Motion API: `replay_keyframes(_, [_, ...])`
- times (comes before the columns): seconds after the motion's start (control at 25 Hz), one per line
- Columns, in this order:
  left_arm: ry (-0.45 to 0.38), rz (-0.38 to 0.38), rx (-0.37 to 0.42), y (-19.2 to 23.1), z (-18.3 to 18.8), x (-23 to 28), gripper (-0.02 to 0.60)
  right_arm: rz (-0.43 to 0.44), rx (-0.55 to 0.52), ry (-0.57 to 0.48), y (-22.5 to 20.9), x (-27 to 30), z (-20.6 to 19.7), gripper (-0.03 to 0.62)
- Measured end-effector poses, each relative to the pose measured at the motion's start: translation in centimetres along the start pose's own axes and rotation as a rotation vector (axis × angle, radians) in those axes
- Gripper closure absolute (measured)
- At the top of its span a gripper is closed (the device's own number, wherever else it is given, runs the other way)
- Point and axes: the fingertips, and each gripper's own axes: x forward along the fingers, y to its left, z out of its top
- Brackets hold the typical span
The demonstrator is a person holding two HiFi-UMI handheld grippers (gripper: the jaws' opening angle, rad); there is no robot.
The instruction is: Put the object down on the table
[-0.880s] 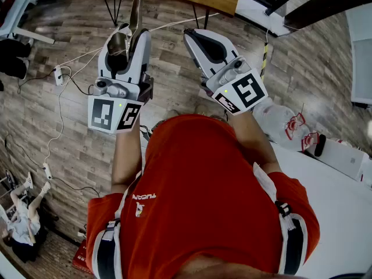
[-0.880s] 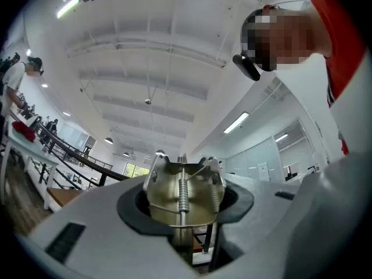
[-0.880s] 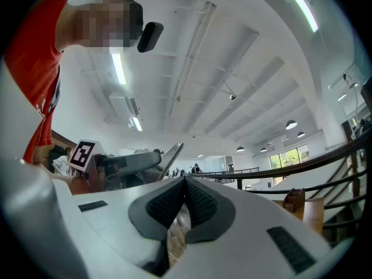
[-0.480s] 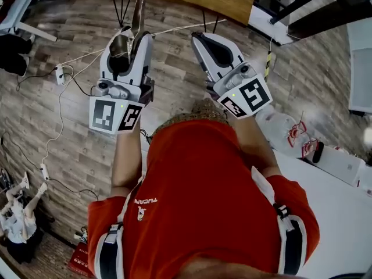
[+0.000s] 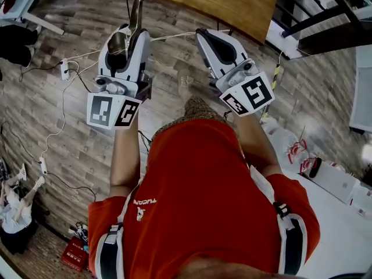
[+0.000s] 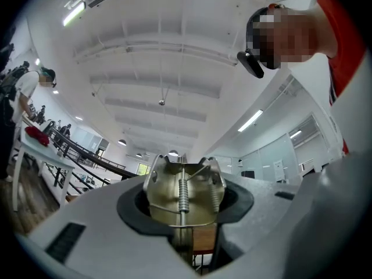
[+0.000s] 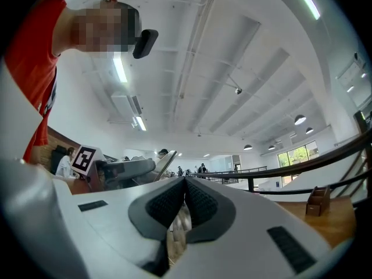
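Note:
My left gripper point(image 5: 131, 31) is shut on a metal tool with a spring point(image 5: 137, 10), whose long thin end sticks out past the jaws toward the wooden table point(image 5: 232, 2). In the left gripper view the tool's sprung, crown-shaped part point(image 6: 183, 188) fills the gap between the dark pads. My right gripper point(image 5: 204, 35) hangs beside it with its ribbed pads point(image 7: 200, 202) pressed together and nothing between them. Both grippers are held over the plank floor, just short of the table's near edge.
Cables and a power strip point(image 5: 65, 68) trail over the floor at the left. A white tabletop point(image 5: 343, 225) with small items lies at the lower right. A dark railing point(image 5: 325, 10) runs at the upper right. People stand at the far left edge.
The wooden table has come further into view at the top and both grippers sit a little closer to its edge. The left grip on the tool is unchanged and the right jaws stay shut.

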Motion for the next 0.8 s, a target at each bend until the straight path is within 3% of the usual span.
replay_keyframes(0.44, [0.054,0.072,0.024,11.0,-3.3,12.7,0.402,0.046,-0.059,0.007,-12.7,12.6,-3.2,0.569])
replay_keyframes(0.8, [0.129,0.151,0.037,21.0,-6.6,21.6,0.402,0.100,-0.029,0.028,-21.7,22.8,-6.0,0.569])
